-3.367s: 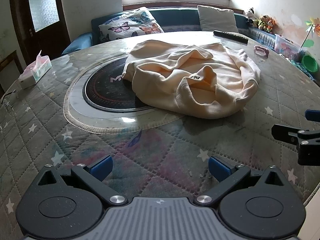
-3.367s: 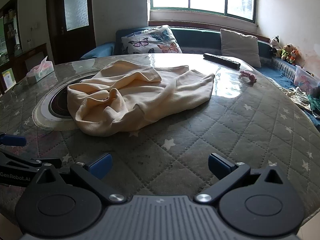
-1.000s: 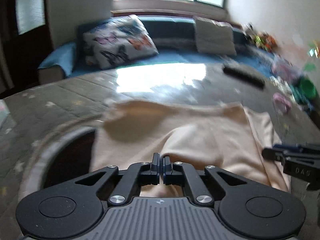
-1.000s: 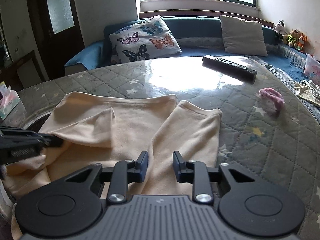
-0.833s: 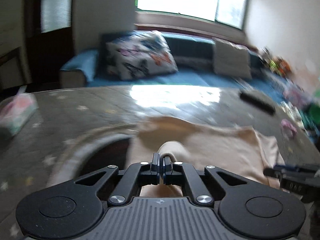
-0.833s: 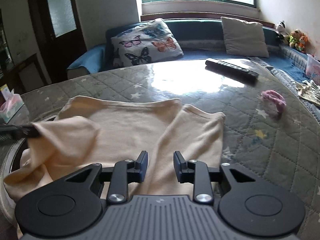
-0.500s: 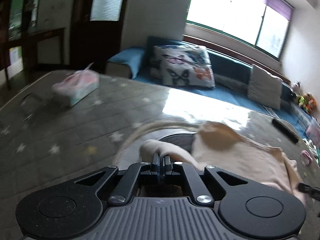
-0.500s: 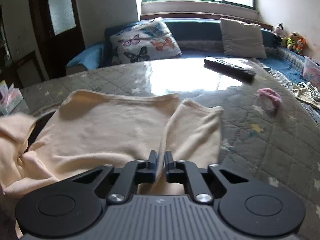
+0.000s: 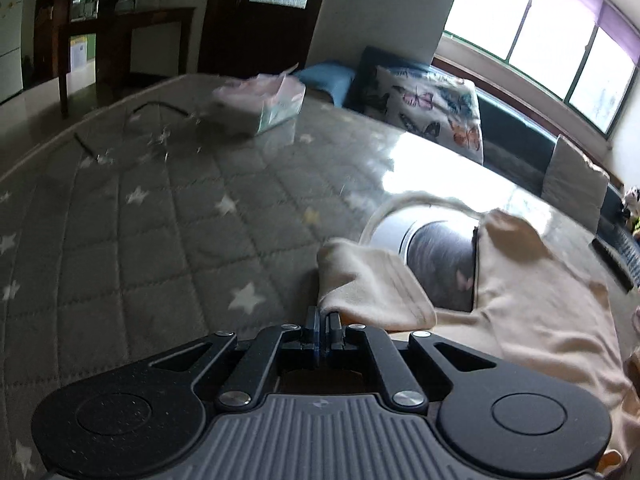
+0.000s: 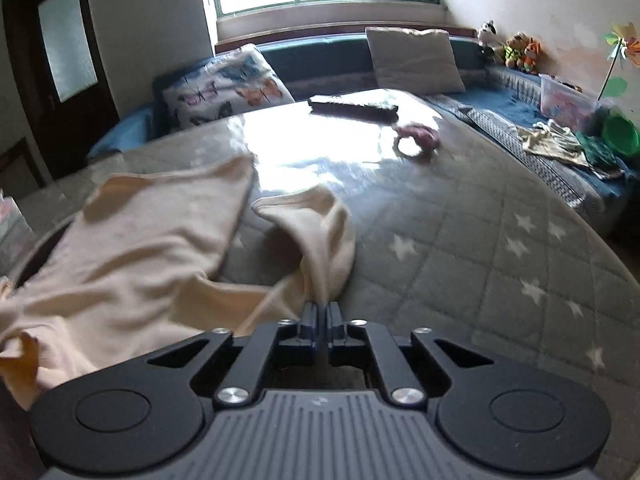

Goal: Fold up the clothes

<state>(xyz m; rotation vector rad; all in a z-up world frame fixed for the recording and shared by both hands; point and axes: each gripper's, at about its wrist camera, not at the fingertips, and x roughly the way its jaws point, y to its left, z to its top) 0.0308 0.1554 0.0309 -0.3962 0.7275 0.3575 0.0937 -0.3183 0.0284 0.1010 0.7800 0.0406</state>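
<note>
A tissue box [image 9: 262,102] stands near the far left edge of the round quilted table [image 9: 152,216], pink tissue sticking out of its top; off the table to the right, a clear tub [image 10: 568,106] on the blue bench holds pink things too blurred to name, with a green bowl [image 10: 620,136] beside it. The cream garment [image 10: 132,248] lies crumpled across the middle of the table, partly over the dark round plate [image 9: 440,256] set into it. The left gripper [image 9: 322,322] is pressed together on one sleeve [image 9: 368,284], drawn out to the left over bare star-patterned cover — that side is open all the way to the rim. The right gripper [image 10: 320,314] pinches the other sleeve [image 10: 320,232]; its jaws have just been easing apart a little, cloth between them, and they are nearly together. Ahead of it the table is bare to the right rim — farther back lie a pink scrunchie [image 10: 416,138] and a dark remote [image 10: 352,108] near the far edge.
</note>
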